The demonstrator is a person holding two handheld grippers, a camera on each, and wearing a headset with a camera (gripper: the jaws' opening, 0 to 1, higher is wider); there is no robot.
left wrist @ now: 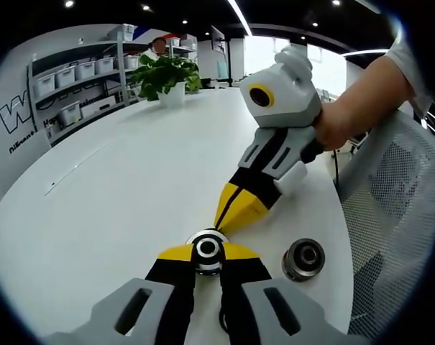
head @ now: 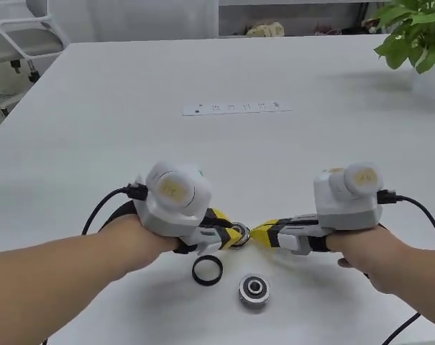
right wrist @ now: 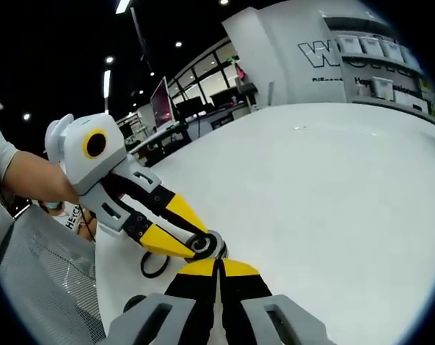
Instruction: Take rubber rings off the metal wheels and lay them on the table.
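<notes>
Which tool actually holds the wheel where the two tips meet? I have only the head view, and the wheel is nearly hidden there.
Observer: The left gripper view shows the left tool shut on the wheel, with a black rubber ring on its rim.
Operator: And the right tool?
Observer: In the right gripper view the right tool has its jaws shut together, tips against that wheel's edge. I cannot tell whether they pinch the ring.
</notes>
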